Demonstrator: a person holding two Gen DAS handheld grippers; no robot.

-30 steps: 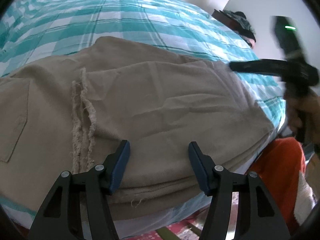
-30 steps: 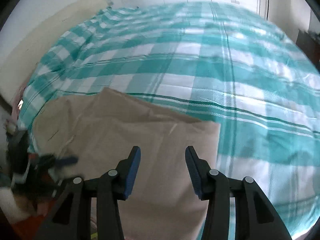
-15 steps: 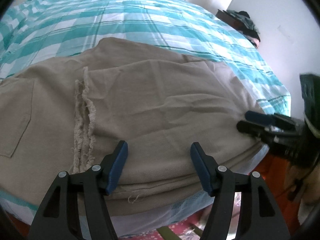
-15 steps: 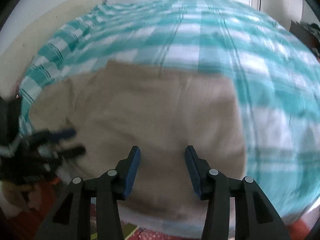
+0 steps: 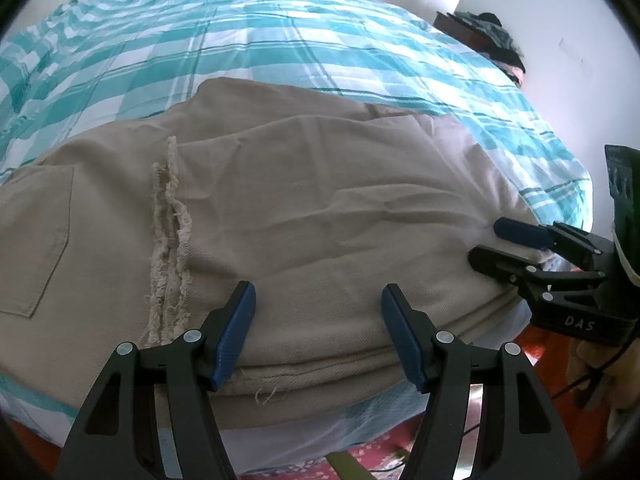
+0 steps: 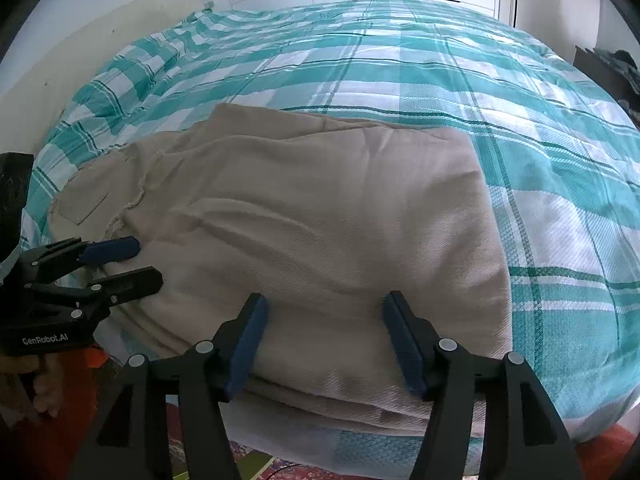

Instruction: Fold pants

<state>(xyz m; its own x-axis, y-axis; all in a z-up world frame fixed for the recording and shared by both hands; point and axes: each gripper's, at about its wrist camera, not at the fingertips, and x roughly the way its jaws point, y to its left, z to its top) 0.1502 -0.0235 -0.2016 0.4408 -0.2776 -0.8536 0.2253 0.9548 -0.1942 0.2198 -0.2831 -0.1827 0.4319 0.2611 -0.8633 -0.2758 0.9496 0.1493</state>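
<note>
folded pants (image 5: 304, 216) on bed edge, between both open hand-held grippers

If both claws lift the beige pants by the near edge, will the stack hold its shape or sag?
Likely sag: the beige pants are soft, wrinkled cloth draping over the bed edge. The stacked layers probably slide apart, since nothing pins them. The frayed hem may shed threads or snag if dragged.
</note>
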